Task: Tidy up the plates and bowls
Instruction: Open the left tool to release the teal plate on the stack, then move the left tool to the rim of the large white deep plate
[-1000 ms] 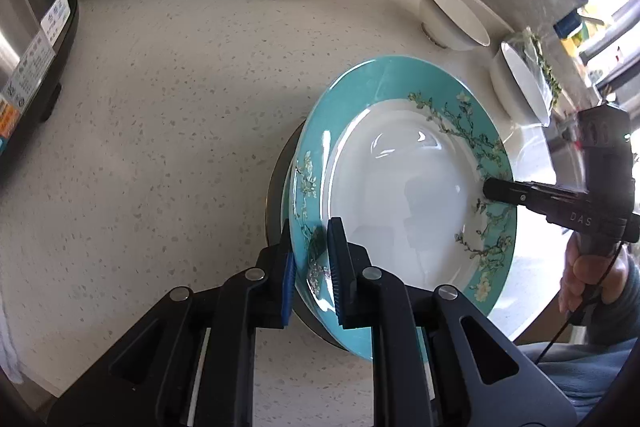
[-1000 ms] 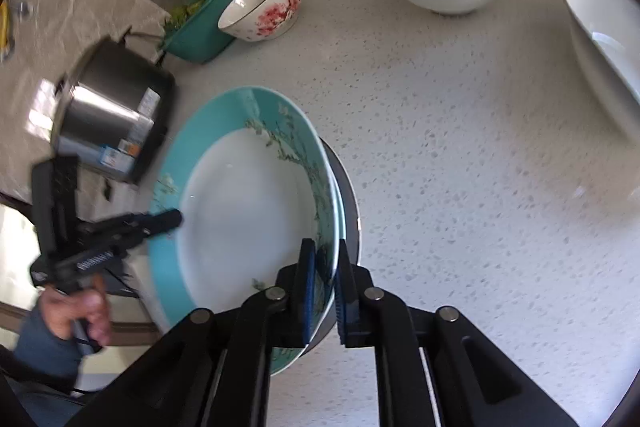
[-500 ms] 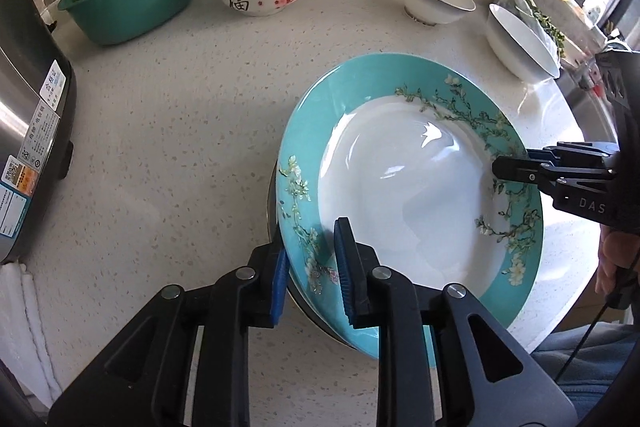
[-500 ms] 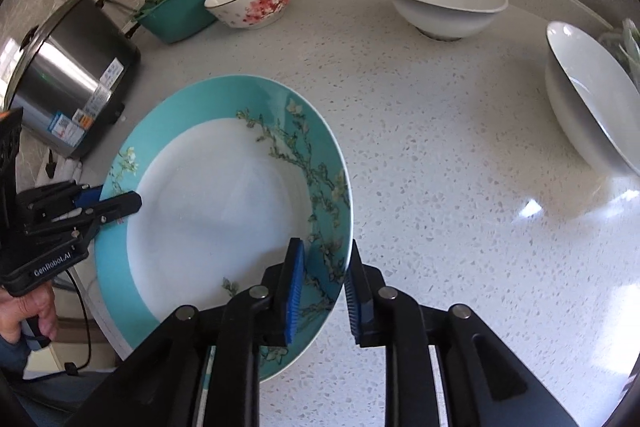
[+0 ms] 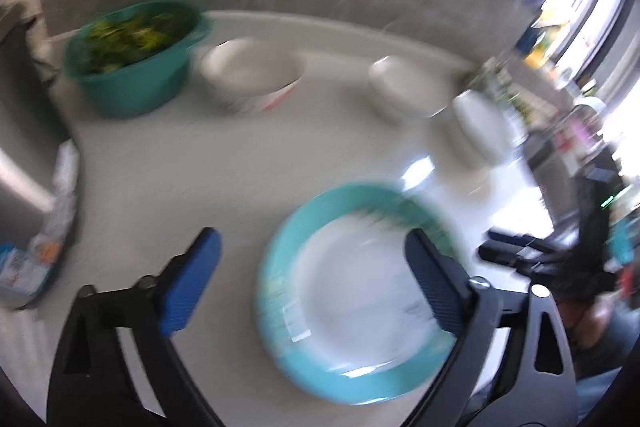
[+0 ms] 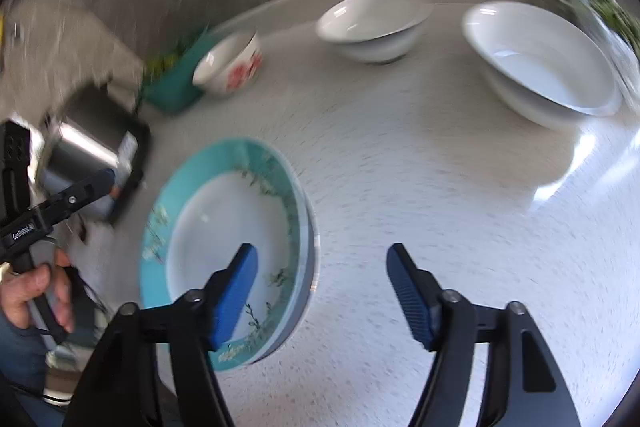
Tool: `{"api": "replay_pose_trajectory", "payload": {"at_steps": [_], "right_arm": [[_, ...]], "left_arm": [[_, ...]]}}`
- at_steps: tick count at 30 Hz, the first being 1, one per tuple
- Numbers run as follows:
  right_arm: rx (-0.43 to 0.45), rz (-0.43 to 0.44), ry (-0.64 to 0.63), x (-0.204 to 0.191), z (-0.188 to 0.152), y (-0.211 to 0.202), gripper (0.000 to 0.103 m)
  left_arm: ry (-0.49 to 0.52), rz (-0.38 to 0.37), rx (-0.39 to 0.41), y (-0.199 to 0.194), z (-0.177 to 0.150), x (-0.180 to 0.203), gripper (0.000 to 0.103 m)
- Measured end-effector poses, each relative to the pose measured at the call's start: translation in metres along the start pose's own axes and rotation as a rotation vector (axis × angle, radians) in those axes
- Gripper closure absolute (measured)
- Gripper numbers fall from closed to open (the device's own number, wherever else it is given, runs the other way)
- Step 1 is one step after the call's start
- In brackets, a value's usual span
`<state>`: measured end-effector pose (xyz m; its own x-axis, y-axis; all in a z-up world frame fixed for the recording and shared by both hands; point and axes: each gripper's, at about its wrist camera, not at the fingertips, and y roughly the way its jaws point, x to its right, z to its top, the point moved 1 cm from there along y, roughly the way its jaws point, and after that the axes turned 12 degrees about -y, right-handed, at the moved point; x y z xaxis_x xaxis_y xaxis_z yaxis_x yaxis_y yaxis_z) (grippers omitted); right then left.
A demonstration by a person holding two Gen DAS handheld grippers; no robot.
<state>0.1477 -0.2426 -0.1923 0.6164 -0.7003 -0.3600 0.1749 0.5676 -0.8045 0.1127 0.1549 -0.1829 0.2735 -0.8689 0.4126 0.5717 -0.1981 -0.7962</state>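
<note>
Two tongs stand apart over the pale speckled surface (image 6: 420,163), and both are opening with nothing clamped in them. Far to the left of my left tongs (image 5: 314,257) a steel cooker (image 5: 24,147) fills the edge of the view. Ahead of them and to the left sits a teal tub (image 5: 132,83) of greens, and just beside it a white bowl with red flowers (image 5: 252,79). The teal-rimmed plate (image 5: 356,291) lies flat on the surface; in the left wrist view its far edge shows between the two blue pads, and the right pad (image 5: 434,287) passes in front of it without touching. In the right wrist view the same plate lies on top of another plate, under and behind the left pad of my right tongs (image 6: 320,267), free of both. Ahead of my right tongs stands a plain white bowl (image 6: 372,27), and to its right, well apart from the plate, a larger white bowl (image 6: 540,67). Everything in the left wrist view is blurred.
</note>
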Motion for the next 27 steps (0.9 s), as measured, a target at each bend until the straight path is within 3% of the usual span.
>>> {"api": "replay_pose_trajectory", "payload": {"at_steps": [5,11,16,25,27], "right_arm": [[0.095,0.058,0.220,0.081,-0.007,-0.048,0.031],[0.203,0.040,0.371,0.187,-0.004,-0.111,0.029],[0.204,0.051,0.366,0.239,0.018,-0.123,0.028],[0.109,0.084,0.362,0.267,0.052,-0.079,0.029],[0.083,0.089,0.376,0.272,0.055,-0.068,0.033]], "left_arm": [[-0.039,-0.207,-0.057,0.017,0.026,0.063,0.000],[-0.051,-0.273,-0.130,0.069,0.036,0.151,0.000],[-0.042,-0.142,-0.184,0.137,0.040,0.198,0.000],[-0.001,0.003,-0.254,0.231,0.053,0.239,0.002],[0.008,0.032,-0.233,0.242,0.058,0.244,0.002]]}}
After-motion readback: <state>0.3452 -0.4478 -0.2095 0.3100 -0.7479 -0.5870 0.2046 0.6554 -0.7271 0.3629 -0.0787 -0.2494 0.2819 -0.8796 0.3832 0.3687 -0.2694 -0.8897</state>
